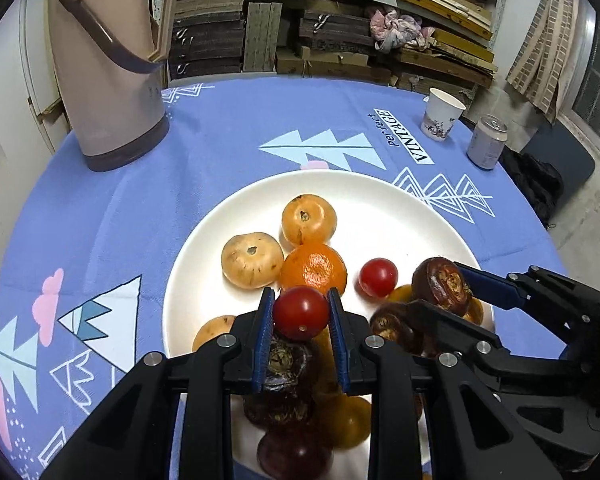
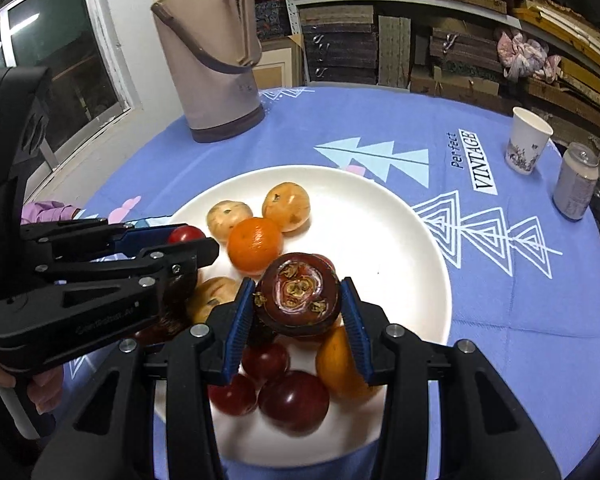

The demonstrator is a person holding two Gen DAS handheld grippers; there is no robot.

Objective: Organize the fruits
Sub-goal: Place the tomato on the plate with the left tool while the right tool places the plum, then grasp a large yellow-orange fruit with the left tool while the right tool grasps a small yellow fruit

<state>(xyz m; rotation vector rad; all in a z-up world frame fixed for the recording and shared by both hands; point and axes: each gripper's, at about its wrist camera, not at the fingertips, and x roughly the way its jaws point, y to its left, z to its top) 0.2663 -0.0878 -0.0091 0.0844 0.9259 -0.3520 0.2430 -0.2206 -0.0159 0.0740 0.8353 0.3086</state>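
Note:
A white plate (image 1: 404,216) on the blue tablecloth holds several fruits: tan round fruits (image 1: 252,260), an orange mandarin (image 1: 314,268), red cherry tomatoes (image 1: 378,277) and dark brown water chestnuts (image 1: 392,326). My left gripper (image 1: 301,314) is shut on a red cherry tomato (image 1: 301,312), held above the plate's near side; it also shows in the right wrist view (image 2: 188,240). My right gripper (image 2: 298,300) is shut on a dark brown water chestnut (image 2: 298,294) above the plate (image 2: 400,240); in the left wrist view it (image 1: 444,290) comes in from the right.
A tall beige thermos (image 1: 108,64) stands at the table's far left. A paper cup (image 1: 440,114) and a drink can (image 1: 487,142) stand at the far right edge. Shelves of stacked boards lie behind the table. A window (image 2: 60,60) is on the left.

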